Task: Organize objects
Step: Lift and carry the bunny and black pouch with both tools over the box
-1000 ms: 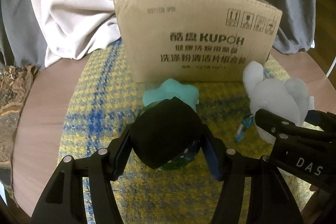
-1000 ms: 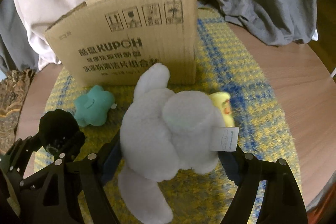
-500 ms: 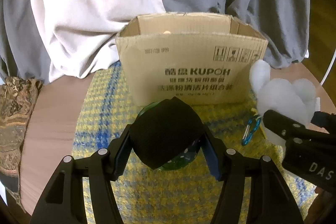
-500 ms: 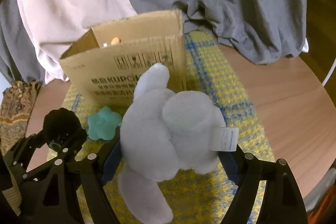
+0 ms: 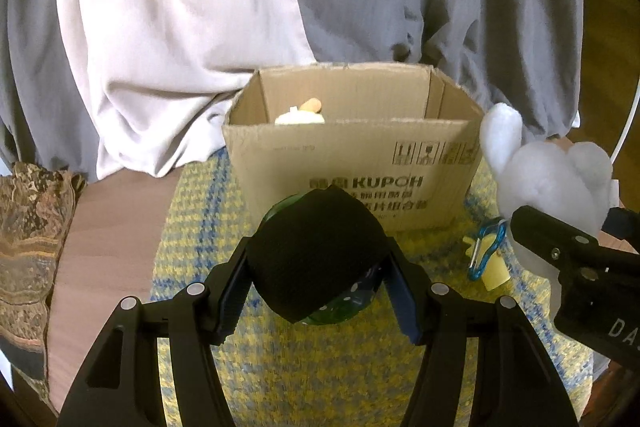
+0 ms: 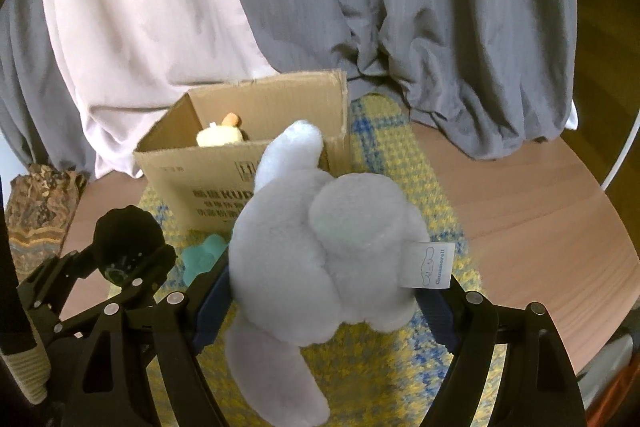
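Both grippers are loaded and held above the yellow-and-blue woven mat [image 5: 200,211] that covers the middle of the round tabletop [image 6: 540,195]. The left gripper [image 5: 316,263] has its jaws pinching a black-capped object with a green body [image 5: 316,259]; what exactly it is cannot be told. The right gripper [image 6: 324,287] has its jaws pressed into the sides of a white plush toy [image 6: 320,251], whose label tag hangs out on the right. The open cardboard box [image 5: 352,155] stands on the mat toward the far edge of the tabletop, with a cream plush item [image 6: 220,137] already lying at its left inner side. Left on the mat are a teal star-shaped plush [image 6: 204,255] in front of the box, and a blue carabiner [image 5: 486,247] lying on a small yellow item [image 5: 494,273] near the box's right front corner. Judged from this, both loads are on the way to the box. Risks noted: the two grippers sit close side by side and the box mouth is narrow, so simultaneous entry may cause a collision or catch the near wall and push the light box across the mat. The plush is soft and bulky; its long ear [image 6: 292,151] may snag the rim, and a compressible grip may let it slip.
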The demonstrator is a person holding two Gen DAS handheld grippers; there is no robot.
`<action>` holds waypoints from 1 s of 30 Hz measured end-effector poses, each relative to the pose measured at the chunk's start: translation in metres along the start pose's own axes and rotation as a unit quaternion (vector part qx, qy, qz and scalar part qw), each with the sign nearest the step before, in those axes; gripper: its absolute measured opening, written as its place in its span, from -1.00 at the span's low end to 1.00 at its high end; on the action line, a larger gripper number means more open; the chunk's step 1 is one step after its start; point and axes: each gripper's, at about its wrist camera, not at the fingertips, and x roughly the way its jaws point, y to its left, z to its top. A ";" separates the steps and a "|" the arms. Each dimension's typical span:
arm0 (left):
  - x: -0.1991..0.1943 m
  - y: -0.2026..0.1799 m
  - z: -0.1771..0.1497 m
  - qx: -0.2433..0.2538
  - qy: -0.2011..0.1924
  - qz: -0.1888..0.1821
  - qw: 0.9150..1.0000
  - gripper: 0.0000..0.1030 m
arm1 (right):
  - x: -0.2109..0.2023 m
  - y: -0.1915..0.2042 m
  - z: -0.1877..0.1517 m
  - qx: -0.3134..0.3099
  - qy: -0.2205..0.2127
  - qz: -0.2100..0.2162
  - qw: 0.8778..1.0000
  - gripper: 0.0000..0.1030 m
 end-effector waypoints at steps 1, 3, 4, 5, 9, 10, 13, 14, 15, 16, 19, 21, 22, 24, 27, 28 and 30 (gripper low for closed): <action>-0.002 0.000 0.003 0.000 -0.004 0.000 1.000 0.19 | -0.003 0.001 0.003 -0.001 -0.004 0.000 1.000 0.58; -0.007 0.001 0.010 0.001 -0.011 0.000 1.000 0.19 | -0.009 0.002 0.007 -0.003 -0.011 0.000 1.000 0.59; -0.008 0.001 0.013 0.000 -0.014 0.000 1.000 0.19 | -0.012 0.003 0.010 -0.004 -0.015 0.001 1.000 0.58; -0.010 0.001 0.016 0.000 -0.017 -0.001 1.000 0.19 | -0.014 0.004 0.013 -0.005 -0.017 0.000 1.000 0.58; -0.018 0.004 0.029 0.000 -0.031 -0.002 1.000 0.19 | -0.022 0.006 0.025 -0.009 -0.030 0.001 1.000 0.59; -0.019 0.004 0.032 -0.001 -0.034 -0.002 0.999 0.19 | -0.023 0.007 0.028 -0.009 -0.032 0.001 0.999 0.58; -0.022 0.005 0.038 -0.003 -0.040 -0.004 0.999 0.19 | -0.028 0.010 0.034 -0.013 -0.039 0.000 0.999 0.58; -0.023 0.006 0.040 -0.003 -0.042 -0.004 0.999 0.19 | -0.029 0.011 0.036 -0.014 -0.041 0.000 0.999 0.59; -0.024 0.006 0.043 -0.004 -0.044 -0.005 0.999 0.19 | -0.030 0.011 0.039 -0.016 -0.043 0.000 0.999 0.59; -0.025 0.006 0.045 -0.005 -0.046 -0.005 0.999 0.19 | -0.031 0.012 0.041 -0.016 -0.044 -0.001 0.999 0.59; -0.027 0.007 0.050 -0.006 -0.052 -0.005 0.999 0.19 | -0.032 0.013 0.048 -0.018 -0.049 -0.001 0.999 0.58; -0.028 0.008 0.054 -0.005 -0.056 -0.004 0.998 0.19 | -0.033 0.013 0.052 -0.017 -0.051 0.000 0.999 0.58; -0.029 0.009 0.056 -0.005 -0.058 -0.003 0.998 0.19 | -0.033 0.013 0.054 -0.017 -0.051 0.001 0.999 0.59; -0.030 0.010 0.060 -0.005 -0.061 -0.001 0.998 0.19 | -0.033 0.013 0.058 -0.017 -0.054 0.001 0.998 0.59; -0.030 0.012 0.065 -0.007 -0.063 0.000 0.998 0.19 | -0.033 0.014 0.064 -0.018 -0.056 0.000 0.998 0.58; -0.030 0.012 0.067 -0.007 -0.063 0.000 0.998 0.19 | -0.033 0.014 0.066 -0.018 -0.057 0.000 0.998 0.59; -0.029 0.014 0.070 -0.008 -0.064 0.002 0.998 0.19 | -0.032 0.016 0.069 -0.021 -0.058 -0.001 0.998 0.59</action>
